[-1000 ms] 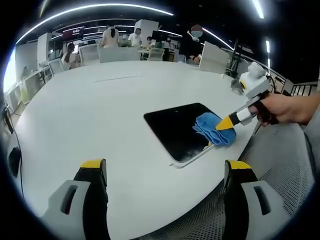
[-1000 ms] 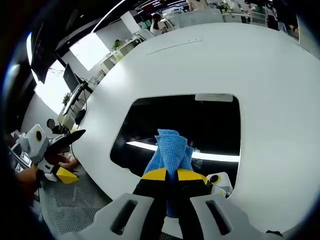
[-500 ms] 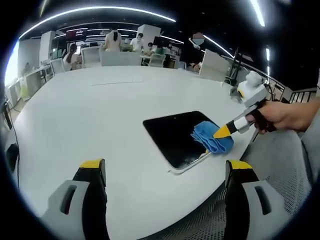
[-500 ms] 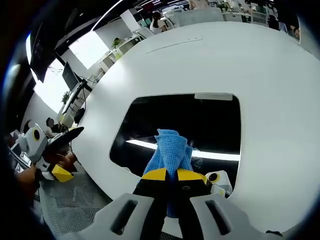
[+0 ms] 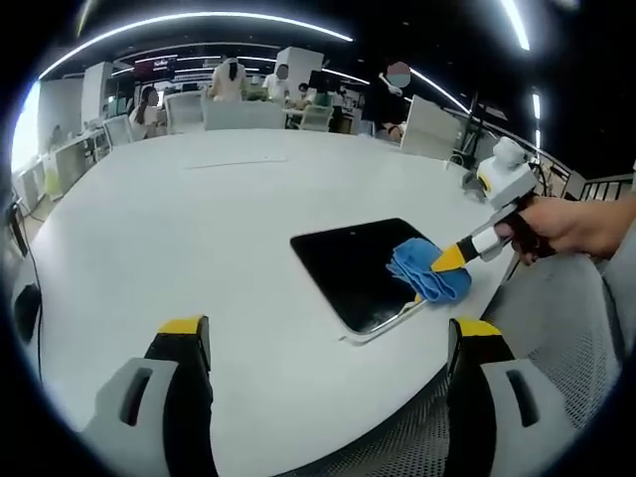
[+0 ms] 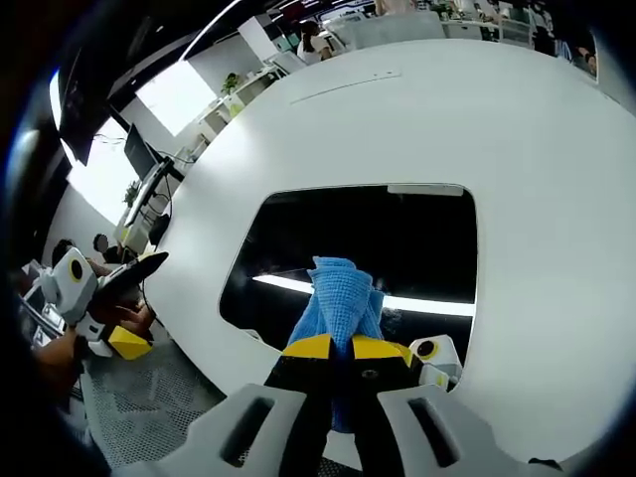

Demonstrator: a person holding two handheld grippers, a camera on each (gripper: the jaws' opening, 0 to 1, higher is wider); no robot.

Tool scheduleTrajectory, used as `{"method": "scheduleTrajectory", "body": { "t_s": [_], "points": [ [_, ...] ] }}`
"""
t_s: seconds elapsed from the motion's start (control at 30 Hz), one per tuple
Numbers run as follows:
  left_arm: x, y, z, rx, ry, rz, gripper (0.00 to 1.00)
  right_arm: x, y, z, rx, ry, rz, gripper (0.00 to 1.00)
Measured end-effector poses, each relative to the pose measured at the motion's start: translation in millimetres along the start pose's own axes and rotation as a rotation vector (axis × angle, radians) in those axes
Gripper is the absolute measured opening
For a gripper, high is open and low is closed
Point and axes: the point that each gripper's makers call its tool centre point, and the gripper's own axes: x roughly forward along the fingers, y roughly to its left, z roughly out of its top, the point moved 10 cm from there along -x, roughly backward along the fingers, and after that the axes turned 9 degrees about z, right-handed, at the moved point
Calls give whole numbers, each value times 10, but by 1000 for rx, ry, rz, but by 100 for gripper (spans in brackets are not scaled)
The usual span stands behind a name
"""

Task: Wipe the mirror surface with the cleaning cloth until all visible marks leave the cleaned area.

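A dark rectangular mirror (image 5: pixel 360 270) (image 6: pixel 378 248) lies flat on the white round table (image 5: pixel 179 229), near its right edge. My right gripper (image 6: pixel 343 348) is shut on a blue cleaning cloth (image 6: pixel 338 298) that rests on the mirror's near end. In the left gripper view that cloth (image 5: pixel 425 273) covers the mirror's right corner, with the right gripper (image 5: pixel 449 260) coming in from the right in a person's hand (image 5: pixel 571 224). My left gripper (image 5: pixel 328 343) hangs open over the table's front, well short of the mirror, holding nothing. It also appears at the left (image 6: pixel 129 343) in the right gripper view.
A small white clip or stand (image 6: pixel 435 356) sits at the mirror's near corner. A mesh chair (image 5: pixel 537 378) stands by the table's right edge. A long thin strip (image 5: pixel 234 158) lies on the far part of the table. People and desks fill the office behind.
The left gripper's camera has shifted slightly, so the mirror and cloth sit a little more to the right than half a second ago. The cloth keeps its place on the mirror in the right gripper view.
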Motion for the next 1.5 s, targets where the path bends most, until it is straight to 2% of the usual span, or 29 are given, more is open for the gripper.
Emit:
{"method": "scheduleTrajectory", "body": {
  "t_s": [0.4, 0.93, 1.5],
  "points": [
    [-7, 7, 1, 3, -1, 1, 99, -62, -51, -39, 19, -11, -11, 0],
    [-9, 7, 5, 6, 0, 4, 99, -208, -224, -67, 57, -27, -37, 0],
    [-7, 11, -5, 6, 8, 1, 99, -240, -265, -70, 87, -36, -40, 0]
  ]
}}
